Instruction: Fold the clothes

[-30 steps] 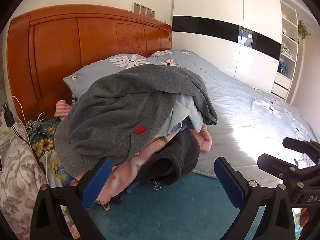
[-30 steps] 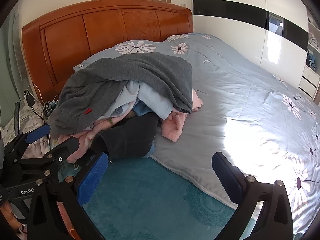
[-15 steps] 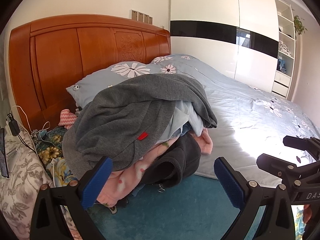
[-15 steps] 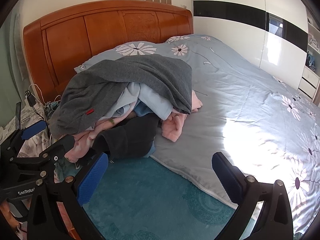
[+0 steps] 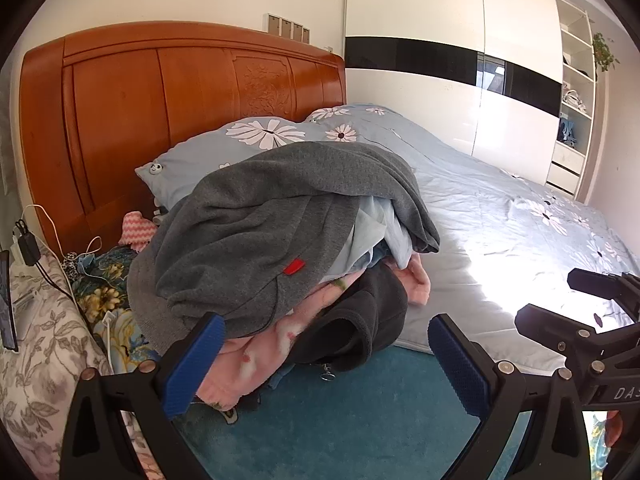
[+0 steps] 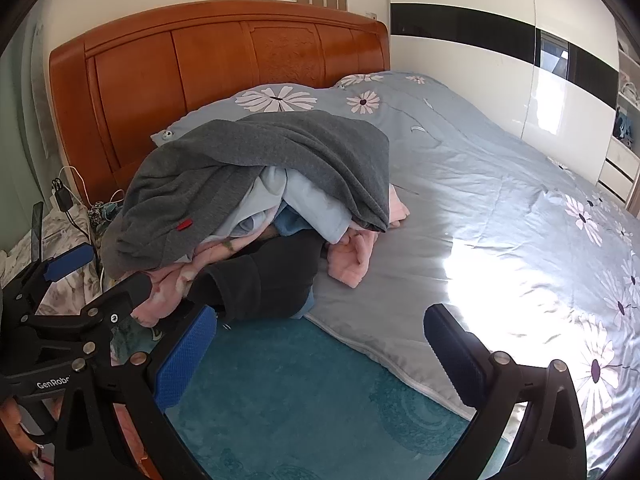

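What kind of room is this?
A bedroom in a home, most likely. A bed with a floral blue quilt and a wooden headboard fills the view, a tall wardrobe lines the far wall, and a pile of unfolded clothes sits on the bed.

A heap of clothes (image 6: pixel 256 216) sits at the bed's near corner, a grey sweatshirt (image 6: pixel 260 168) (small red tag on it) draped over pale blue, pink and black garments. The right gripper (image 6: pixel 320 344) hangs spread wide above the teal sheet (image 6: pixel 296 392). The left gripper (image 6: pixel 100 272) shows at the left, beside the heap.
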Demonstrator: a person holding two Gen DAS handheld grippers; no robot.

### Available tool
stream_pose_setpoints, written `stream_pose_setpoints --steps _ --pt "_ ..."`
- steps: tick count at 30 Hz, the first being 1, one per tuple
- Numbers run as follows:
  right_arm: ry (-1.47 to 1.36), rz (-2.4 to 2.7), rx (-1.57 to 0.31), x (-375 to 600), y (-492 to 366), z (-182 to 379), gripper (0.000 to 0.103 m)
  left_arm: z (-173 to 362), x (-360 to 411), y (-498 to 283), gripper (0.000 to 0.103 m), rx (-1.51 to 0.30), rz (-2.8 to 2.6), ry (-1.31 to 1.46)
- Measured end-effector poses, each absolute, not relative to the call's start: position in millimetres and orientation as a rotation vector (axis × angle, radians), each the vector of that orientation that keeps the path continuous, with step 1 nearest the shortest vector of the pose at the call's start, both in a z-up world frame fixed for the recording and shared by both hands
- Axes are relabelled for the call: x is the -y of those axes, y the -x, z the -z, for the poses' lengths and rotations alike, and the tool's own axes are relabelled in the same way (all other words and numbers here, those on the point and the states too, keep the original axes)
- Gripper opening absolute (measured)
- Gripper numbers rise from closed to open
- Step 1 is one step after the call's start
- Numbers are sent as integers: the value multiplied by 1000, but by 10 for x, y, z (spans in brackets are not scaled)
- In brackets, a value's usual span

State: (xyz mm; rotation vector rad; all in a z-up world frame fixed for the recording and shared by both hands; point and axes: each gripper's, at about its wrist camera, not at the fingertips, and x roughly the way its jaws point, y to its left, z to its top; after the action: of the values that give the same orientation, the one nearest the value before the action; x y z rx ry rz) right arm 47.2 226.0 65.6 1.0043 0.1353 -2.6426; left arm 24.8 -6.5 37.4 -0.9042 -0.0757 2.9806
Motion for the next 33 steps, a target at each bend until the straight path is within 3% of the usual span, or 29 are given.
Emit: stream_pose_setpoints --steps 15,21,25,33 --pt "-1056 2647 -142 -2180 -353 -572 103 -254 208 -163 103 127 -2983 952" --pt "-1075 2646 -172 -2110 -205 -564 98 -135 321 -136 103 117 -2972 966" --pt "-998 2645 -279 -1921 -52 -712 88 -71 436 -126 103 140 -2953 960" --pt "-881 2535 -464 -1185 572 -963 88 100 699 -55 103 193 -2943 972"
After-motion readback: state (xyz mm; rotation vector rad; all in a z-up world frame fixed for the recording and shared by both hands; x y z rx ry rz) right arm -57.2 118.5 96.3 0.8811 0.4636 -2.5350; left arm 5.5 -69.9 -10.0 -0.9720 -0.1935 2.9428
